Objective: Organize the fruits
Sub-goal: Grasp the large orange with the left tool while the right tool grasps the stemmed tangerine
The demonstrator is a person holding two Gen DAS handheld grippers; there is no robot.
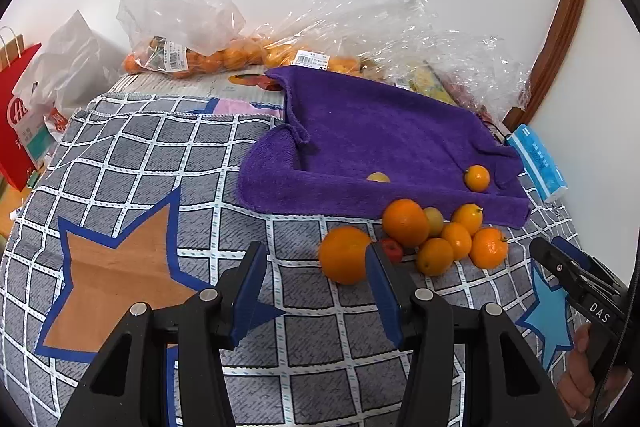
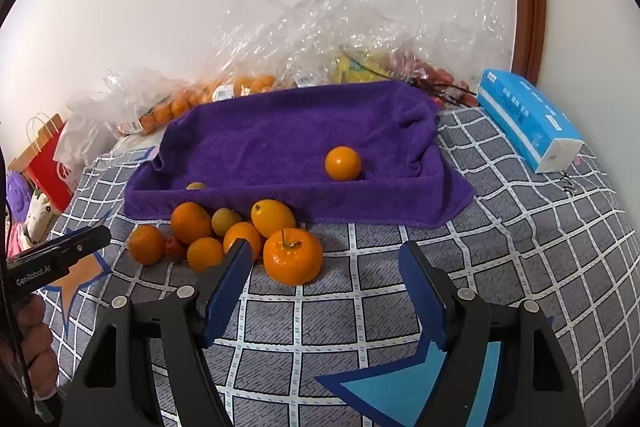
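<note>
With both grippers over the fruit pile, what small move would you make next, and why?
Probably ease the right gripper forward and slightly left around the stemmed mandarin. Its jaws stand open and empty, that fruit lies nearest, just ahead of the left finger, and the purple towel behind holds only two fruits.

Parted left claw (image 1: 316, 269) empty above checked cloth (image 1: 160, 163), orange pile (image 1: 424, 239) beside purple towel (image 1: 380, 143).

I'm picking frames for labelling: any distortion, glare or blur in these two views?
Left wrist: fisheye bends the door frame, dark corners, glare on the plastic bags. Right wrist: same bending, the tangerine sharp, the purple towel slightly soft.
</note>
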